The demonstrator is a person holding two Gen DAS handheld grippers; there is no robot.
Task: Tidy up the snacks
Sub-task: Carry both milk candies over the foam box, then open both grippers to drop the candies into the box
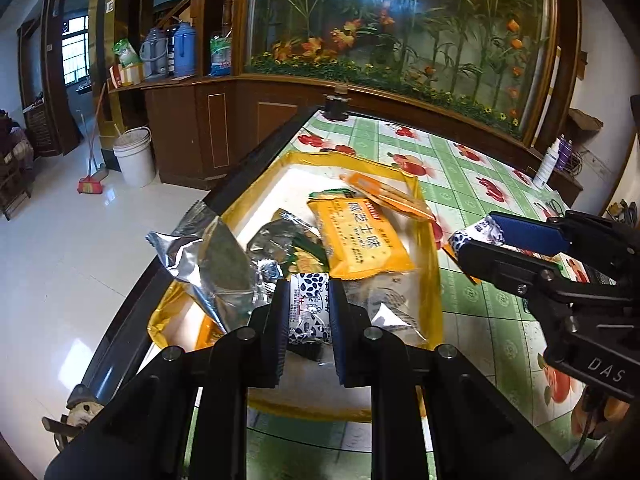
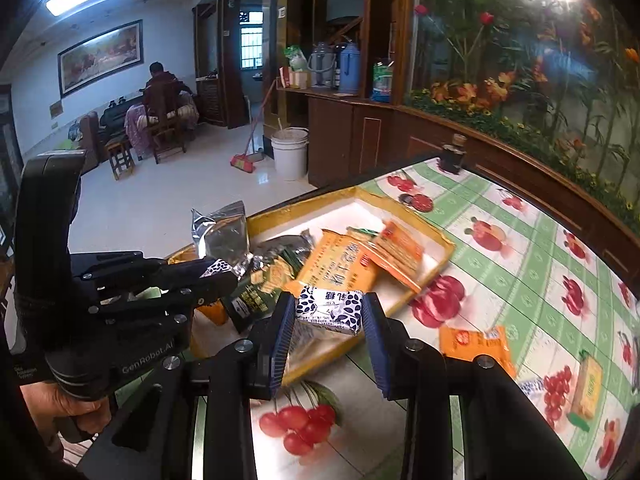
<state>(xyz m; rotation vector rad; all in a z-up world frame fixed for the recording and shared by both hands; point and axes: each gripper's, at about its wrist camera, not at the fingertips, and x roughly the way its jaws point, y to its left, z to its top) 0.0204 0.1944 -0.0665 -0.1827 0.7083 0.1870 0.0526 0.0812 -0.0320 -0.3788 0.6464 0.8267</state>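
Left gripper (image 1: 310, 312): nearest the lens in the left wrist view, bottom centre; I have its jaws pinched narrow on a white candy with dark leaf print (image 1: 310, 310), held over the near end of the tray.
Right gripper (image 2: 329, 314): bottom centre of the right wrist view; its jaws are closed on a second candy (image 2: 330, 312) of the same print, gripped across its short sides, hanging above the tray's near right corner.
Tray (image 1: 430, 248): shallow, yellow-rimmed with a white floor, middle of both frames, sitting at the table edge; this is where I judge the snacks belong.
Inside the tray: a yellow biscuit pack (image 1: 358, 240), an orange stick pack (image 1: 386, 194) leaning on the far rim, a dark green packet (image 1: 298, 246), and a silver foil bag (image 1: 204, 264) sticking up over the left rim.
Still on the cloth: an orange sachet (image 2: 478, 346) and a small yellow bar (image 2: 586, 390), lower right of the right wrist view, well apart from the tray.
How I would place them: lower each candy to a bare white patch before opening, one side at a time, so the two grippers do not meet over the tray.
Watch for: the foil bag; a nudge from my left side could tip it off the table edge.
Release: open only slightly, then lift straight up so the wrapper does not cling.
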